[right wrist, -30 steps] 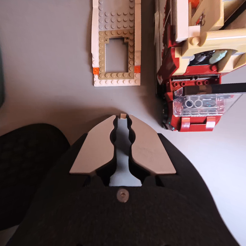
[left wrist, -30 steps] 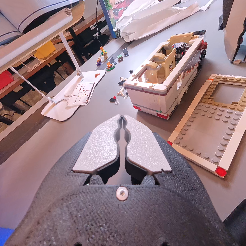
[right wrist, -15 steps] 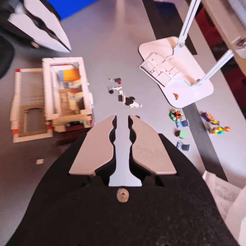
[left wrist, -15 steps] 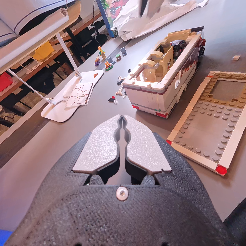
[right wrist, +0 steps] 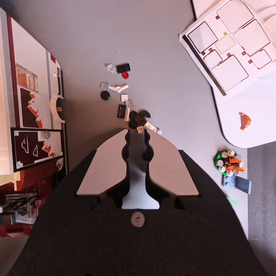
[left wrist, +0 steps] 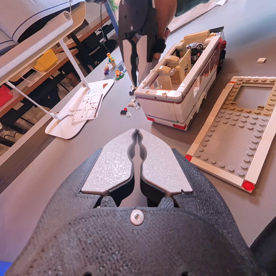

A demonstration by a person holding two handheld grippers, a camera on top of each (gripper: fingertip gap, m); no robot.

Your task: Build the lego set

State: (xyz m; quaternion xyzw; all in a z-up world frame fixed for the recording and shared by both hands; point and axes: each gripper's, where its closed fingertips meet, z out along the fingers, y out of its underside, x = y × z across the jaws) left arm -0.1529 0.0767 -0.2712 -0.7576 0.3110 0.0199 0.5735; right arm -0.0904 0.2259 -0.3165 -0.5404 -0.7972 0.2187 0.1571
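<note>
My left gripper (left wrist: 137,130) is shut with nothing in it and hovers over the grey table (left wrist: 104,134), short of the toy-brick camper van (left wrist: 171,107). My right gripper (right wrist: 136,130) is open and points down at a cluster of small loose pieces (right wrist: 134,118) beside the van (right wrist: 34,95). A small tan square piece (right wrist: 140,129) lies between its fingertips, close to the right finger. The left wrist view shows this gripper (left wrist: 136,85) upright, with its tips at the van's front corner. The van's roof plate (left wrist: 239,134) lies flat to the right of the van.
A white lamp base (left wrist: 62,128) carries a sticker sheet (right wrist: 227,49) and a brown croissant piece (right wrist: 245,121). A green campfire piece (right wrist: 228,162), a grey-blue piece (right wrist: 237,185) and minifigures (left wrist: 111,59) stand nearby. A lone tan tile (left wrist: 261,60) lies beyond the van. The left gripper's tips are roughly 15 centimetres from the right gripper's. To the toy-brick camper van (left wrist: 171,107): left tips about 5 centimetres, right tips about 15 centimetres.
My right gripper held a small tan piece a second ago, let it go on the table beyond the van, then swung over to the loose pieces and came down. The left gripper barely moved.
</note>
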